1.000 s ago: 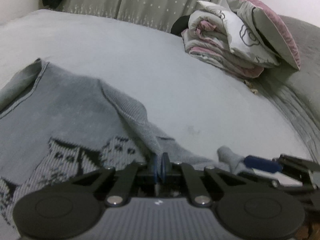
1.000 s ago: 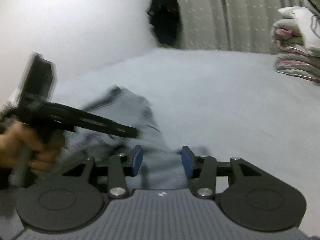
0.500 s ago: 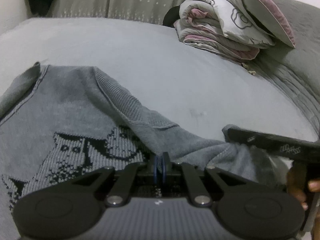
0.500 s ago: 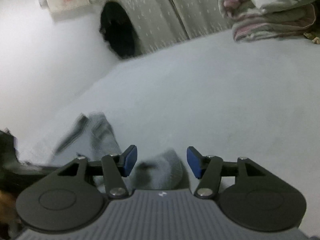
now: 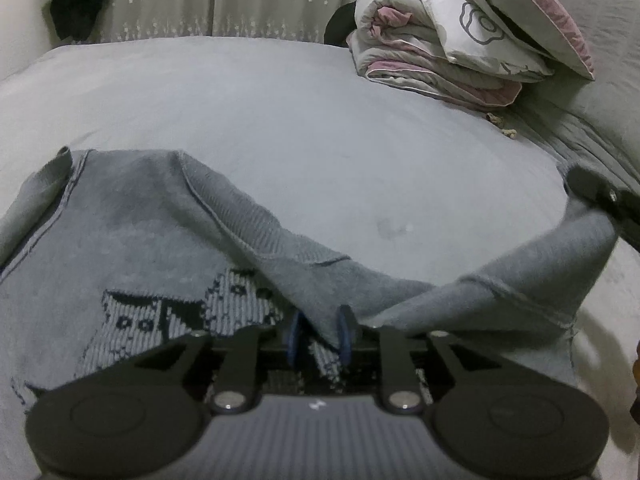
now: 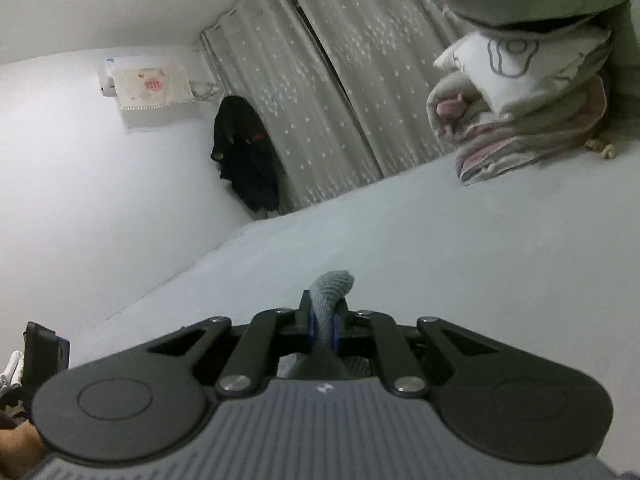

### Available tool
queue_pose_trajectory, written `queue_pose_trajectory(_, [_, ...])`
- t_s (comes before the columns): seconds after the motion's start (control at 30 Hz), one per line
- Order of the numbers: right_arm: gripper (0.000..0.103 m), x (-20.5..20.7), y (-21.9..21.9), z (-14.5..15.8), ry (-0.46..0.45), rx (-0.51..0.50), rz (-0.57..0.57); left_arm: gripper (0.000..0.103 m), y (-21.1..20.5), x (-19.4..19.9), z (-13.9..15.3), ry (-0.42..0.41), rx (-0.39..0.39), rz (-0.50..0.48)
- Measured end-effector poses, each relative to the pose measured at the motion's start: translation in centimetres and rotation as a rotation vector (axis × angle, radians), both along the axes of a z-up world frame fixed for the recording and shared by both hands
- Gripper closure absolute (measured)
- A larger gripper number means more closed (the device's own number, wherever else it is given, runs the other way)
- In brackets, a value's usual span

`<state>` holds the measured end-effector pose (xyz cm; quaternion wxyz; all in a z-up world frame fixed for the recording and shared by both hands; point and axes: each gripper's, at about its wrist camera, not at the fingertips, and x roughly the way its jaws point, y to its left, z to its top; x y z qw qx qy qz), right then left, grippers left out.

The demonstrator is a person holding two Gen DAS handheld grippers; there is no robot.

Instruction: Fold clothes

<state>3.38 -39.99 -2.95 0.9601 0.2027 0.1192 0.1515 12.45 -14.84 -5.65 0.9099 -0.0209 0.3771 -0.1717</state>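
A grey knitted sweater (image 5: 132, 240) with a black-and-white cat pattern lies spread on the bed at the left. Its sleeve (image 5: 520, 280) stretches to the right, lifted off the sheet. My left gripper (image 5: 320, 336) sits low at the sleeve's shoulder fold; its jaws are opening, a fold of knit hangs loosely between the blue pads (image 5: 295, 340). My right gripper (image 6: 324, 326) is closing on the sleeve cuff (image 6: 334, 282), which pokes out past its pads. In the left wrist view the right gripper (image 5: 592, 190) holds the sleeve end up at the far right.
The light grey bed sheet (image 5: 320, 140) spreads wide beyond the sweater. A folded quilt and pillows (image 5: 460, 48) are stacked at the back right. Starred curtains (image 6: 320, 100) and a dark hanging garment (image 6: 248, 156) stand behind the bed. A hand (image 6: 16, 444) shows at the lower left.
My left gripper's pads have parted from pinching the fold. The right gripper has shut on the sleeve cuff and drawn it out to the right, lifting and stretching the sleeve.
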Motion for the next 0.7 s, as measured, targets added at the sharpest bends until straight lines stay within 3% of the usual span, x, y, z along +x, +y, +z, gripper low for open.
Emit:
queue_pose_trajectory(0.07, [0.094,-0.1,-0.4,0.2,-0.004,-0.009,0.029,0.064,0.2,0.4,0.8,0.000,-0.008,0.015])
queue_pose_trajectory(0.27, [0.093,-0.8,-0.5,0.7,-0.086,0.090,0.325,0.062,1.7,1.8,3.3,-0.008,-0.073,0.072])
queue_pose_trajectory(0.37, [0.093,-0.7,1.5,0.6,-0.067,0.038,0.451,0.058,1.5,2.6,3.7,0.005,-0.068,0.080])
queue_pose_trajectory(0.53, [0.093,0.3,4.4,-0.2,0.046,-0.079,0.559,0.052,0.4,4.2,2.2,0.067,0.011,0.090])
queue_pose_trajectory(0.7, [0.091,0.1,6.7,-1.0,0.131,-0.217,0.682,0.055,0.8,4.7,0.4,0.099,-0.023,0.131])
